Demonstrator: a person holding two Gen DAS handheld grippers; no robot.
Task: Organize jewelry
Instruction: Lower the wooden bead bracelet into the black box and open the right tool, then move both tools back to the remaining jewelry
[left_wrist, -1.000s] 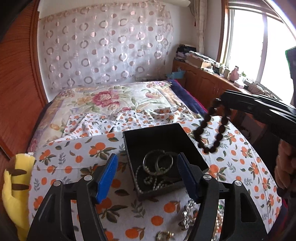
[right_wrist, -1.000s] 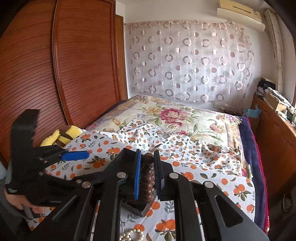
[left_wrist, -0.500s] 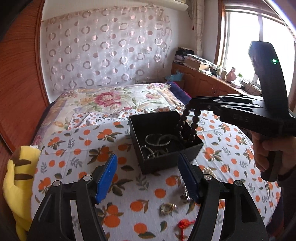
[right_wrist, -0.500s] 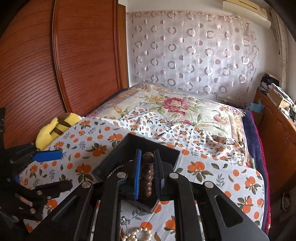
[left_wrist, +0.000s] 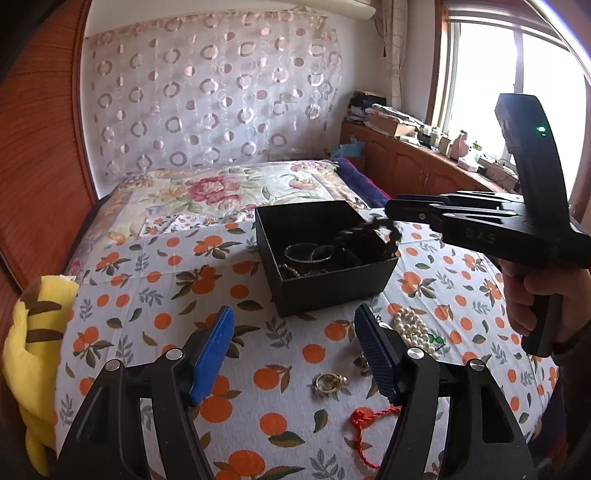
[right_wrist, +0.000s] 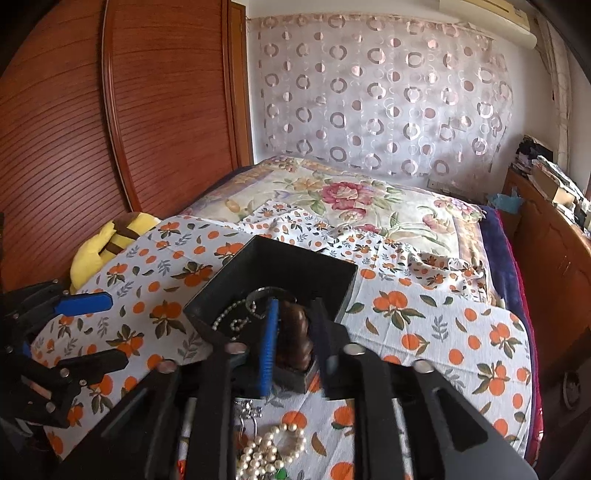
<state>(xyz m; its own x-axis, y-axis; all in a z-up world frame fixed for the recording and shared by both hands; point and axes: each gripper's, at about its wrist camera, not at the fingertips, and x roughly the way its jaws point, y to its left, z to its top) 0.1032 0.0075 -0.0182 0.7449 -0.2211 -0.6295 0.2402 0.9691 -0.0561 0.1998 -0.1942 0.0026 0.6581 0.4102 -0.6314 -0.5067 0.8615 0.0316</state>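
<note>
A black open box (left_wrist: 332, 284) stands on the orange-print cloth and holds silver bangles (left_wrist: 308, 253) and a small pearl chain (right_wrist: 231, 319). My right gripper (left_wrist: 389, 210) hovers over the box's right rim; the dark wooden bead bracelet (left_wrist: 373, 238) hangs blurred below it into the box. In the right wrist view the brown beads (right_wrist: 293, 338) sit between the pads with the jaws spread a little wider than them. My left gripper (left_wrist: 295, 349) is open and empty, low in front of the box.
On the cloth in front of the box lie a pearl necklace (left_wrist: 412, 326), gold rings (left_wrist: 328, 382) and a red cord (left_wrist: 364, 419). A yellow plush toy (left_wrist: 29, 354) lies at the left edge. A wooden wardrobe (right_wrist: 110, 129) stands left; a cabinet (left_wrist: 413, 166) right.
My right gripper has lowered the bead bracelet into the box and its jaws have widened around it. My left gripper has pulled back from the box, still open.
</note>
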